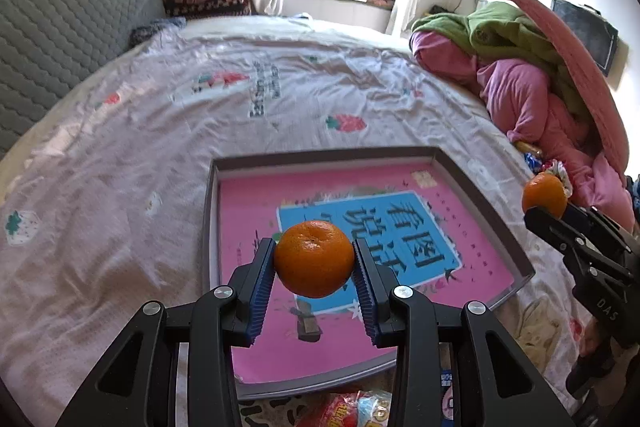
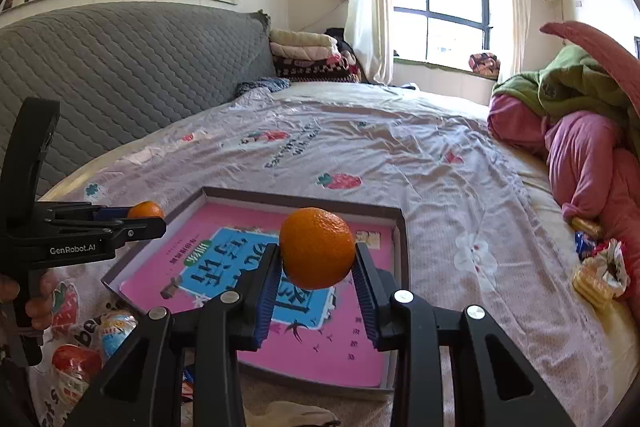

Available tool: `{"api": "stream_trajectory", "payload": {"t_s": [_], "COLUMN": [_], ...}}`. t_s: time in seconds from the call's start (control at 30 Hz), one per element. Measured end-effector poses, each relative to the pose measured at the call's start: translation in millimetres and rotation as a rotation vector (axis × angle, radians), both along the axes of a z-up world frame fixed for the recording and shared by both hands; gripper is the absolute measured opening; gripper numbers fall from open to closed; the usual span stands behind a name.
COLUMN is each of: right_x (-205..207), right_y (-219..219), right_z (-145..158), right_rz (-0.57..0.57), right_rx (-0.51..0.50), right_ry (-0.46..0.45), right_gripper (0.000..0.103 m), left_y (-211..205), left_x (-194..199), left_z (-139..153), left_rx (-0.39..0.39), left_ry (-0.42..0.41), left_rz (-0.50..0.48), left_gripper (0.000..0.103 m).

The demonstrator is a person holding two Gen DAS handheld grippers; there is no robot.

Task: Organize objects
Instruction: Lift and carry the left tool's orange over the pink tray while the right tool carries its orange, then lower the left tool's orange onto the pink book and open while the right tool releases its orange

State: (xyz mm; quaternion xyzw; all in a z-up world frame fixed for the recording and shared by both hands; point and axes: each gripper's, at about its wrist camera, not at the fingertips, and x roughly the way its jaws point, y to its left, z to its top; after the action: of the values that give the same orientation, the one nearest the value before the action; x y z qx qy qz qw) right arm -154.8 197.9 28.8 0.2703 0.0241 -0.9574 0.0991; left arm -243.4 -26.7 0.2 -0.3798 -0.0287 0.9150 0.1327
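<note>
Left wrist: both tongs, left tongs (image 1: 314,263) and right tongs (image 2: 316,263), each clamp a glossy orange mandarin (image 1: 314,258).

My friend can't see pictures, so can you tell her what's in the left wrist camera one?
The left tool squeezes an orange above a shallow grey tray with a pink and blue picture inside, lying on a bed with a strawberry-print sheet. At the right edge, the right tool holds a second orange.

The bed (image 1: 132,155), under a pale strawberry-print sheet, carries a shallow tray (image 1: 480,199) just ahead of the left gripper (image 1: 314,259). Snack packets (image 1: 356,409) lie on the sheet right below that gripper; heaped pink and green bedding (image 1: 520,83) lies far right.
</note>
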Motion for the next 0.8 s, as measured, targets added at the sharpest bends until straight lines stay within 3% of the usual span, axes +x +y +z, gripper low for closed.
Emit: {"api": "stream_trajectory", "payload": {"t_s": [0.27,0.8], "right_x": [-7.2,-27.3], "right_y": [0.2,7.3], "right_z": [-9.8,-45.4], "right_rz": [-0.003,-0.029], "right_rx": [0.016,0.044], "right_ry": [-0.045,-0.230], "right_gripper": [0.037,0.037], "left_y": [2.0,9.4], "left_x": [-9.6,-13.0], "left_z": [-18.9,-39.5], "left_rx": [-0.033,-0.069], "left_ry": [-0.063,-0.145], "left_rz": [0.007,-0.029], "left_gripper": [0.039,0.039]}}
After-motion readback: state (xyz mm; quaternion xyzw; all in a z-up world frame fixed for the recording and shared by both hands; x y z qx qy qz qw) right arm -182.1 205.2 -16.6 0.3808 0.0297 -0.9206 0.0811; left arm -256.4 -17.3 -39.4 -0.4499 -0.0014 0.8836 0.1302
